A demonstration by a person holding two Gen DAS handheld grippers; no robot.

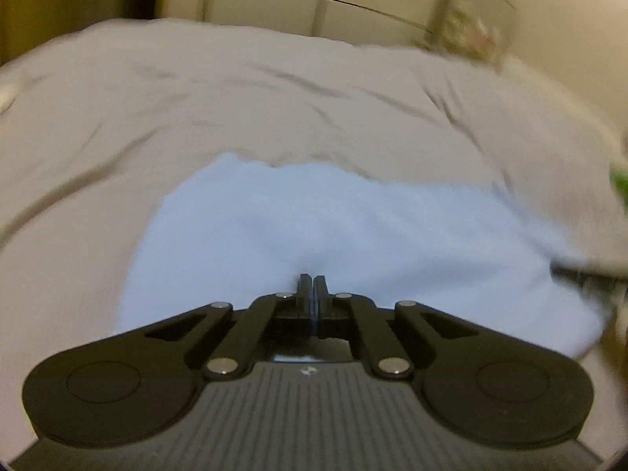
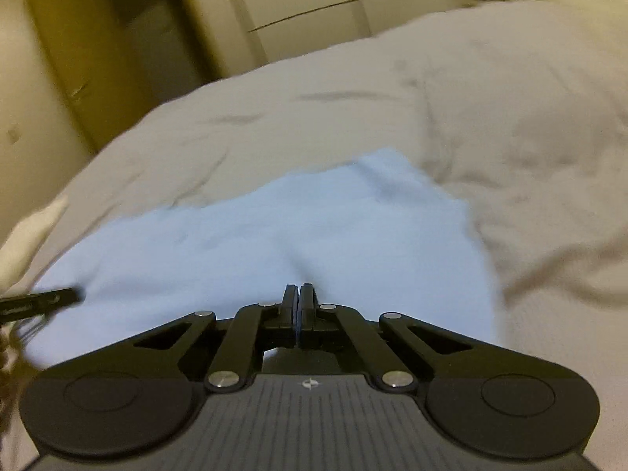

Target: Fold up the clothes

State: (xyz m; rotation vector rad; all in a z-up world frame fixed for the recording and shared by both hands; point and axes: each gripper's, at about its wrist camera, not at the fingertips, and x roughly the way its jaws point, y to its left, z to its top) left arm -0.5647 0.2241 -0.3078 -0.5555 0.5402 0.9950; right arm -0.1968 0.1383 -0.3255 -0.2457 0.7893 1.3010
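Close wrist views, shared blue cloth (image 1: 353, 231)

Blurred clutter (image 1: 475, 35) beyond bed (image 1: 196, 98)

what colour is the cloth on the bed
Plain light blue cloth, clearest in the right wrist view.

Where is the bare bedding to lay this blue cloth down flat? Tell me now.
Bare grey bedding stretches beyond the light blue cloth, up to the cream wall panels, and to its left. The right wrist view shows more free bedding right of the cloth. The near edge is crowded: both hand-held grippers pinch the cloth.
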